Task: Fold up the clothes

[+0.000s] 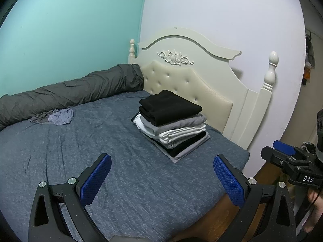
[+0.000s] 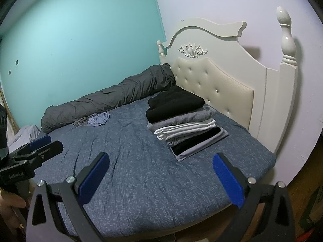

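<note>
Teal wall (image 1: 70,30) on the left and a pale wall on the right meet behind the cream headboard (image 1: 187,76), and the bed sheet (image 1: 101,141) spreads blue and wrinkled beneath both of my tools. I see my left gripper (image 1: 162,179) hovering over the near part of the sheet with its blue pads spread wide apart and nothing between them. My right gripper (image 2: 160,178) sits the same way, fingers parted and empty, above the near right side of the bed. A stack of folded clothes (image 1: 171,121) rests on the sheet at the far right, just in front of the headboard, with a black garment on top, grey and white layers under it, and a dark piece on a grey one at the bottom. One crumpled bluish garment (image 1: 60,117) lies unfolded at the far left, touching the rolled grey duvet (image 1: 76,92) that runs along the teal wall.
</note>
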Motion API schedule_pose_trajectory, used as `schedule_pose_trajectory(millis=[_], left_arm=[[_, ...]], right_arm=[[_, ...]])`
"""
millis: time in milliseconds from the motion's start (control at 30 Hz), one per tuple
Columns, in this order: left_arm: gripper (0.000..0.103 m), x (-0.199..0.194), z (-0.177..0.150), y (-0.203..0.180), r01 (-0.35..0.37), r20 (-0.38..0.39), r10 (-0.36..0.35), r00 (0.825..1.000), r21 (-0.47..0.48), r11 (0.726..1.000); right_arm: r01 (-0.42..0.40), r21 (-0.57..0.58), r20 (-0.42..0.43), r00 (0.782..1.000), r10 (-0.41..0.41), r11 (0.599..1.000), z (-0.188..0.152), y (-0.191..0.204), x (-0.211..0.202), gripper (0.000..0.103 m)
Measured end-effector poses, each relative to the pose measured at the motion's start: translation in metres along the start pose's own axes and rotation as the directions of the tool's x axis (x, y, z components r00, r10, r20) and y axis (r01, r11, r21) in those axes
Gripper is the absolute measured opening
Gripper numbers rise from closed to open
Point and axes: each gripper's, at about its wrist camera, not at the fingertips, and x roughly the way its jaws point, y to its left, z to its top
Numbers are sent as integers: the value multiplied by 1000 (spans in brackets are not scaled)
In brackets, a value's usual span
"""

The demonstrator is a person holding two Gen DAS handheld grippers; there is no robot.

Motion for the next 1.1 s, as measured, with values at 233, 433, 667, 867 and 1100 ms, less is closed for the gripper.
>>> schedule_pose_trajectory(millis=[233,433,667,867,1100], left_arm=[[103,-1,0,1,0,8,0,1000,-2,1000],[103,-2,-1,0,-1,12,1,1000,3,1000],[103,-2,-2,1,-2,11,1,1000,3,1000],[103,-1,-2,0,-5,12,4,1000,8,1000],[103,1,-2,0,-3,5,3,1000,0,1000]], right_arm=[[1,0,0,1000,-1,1000,0,0,0,102],[1,-1,0,1000,-1,1000,-1,0,1,102],[0,3,-4,1000,0,1000,-1,-2,3,102],[-1,4,-4,1000,1,1000,-1,-1,2,102],[-1,3,-2,1000,1,1000,0,-1,1,102]])
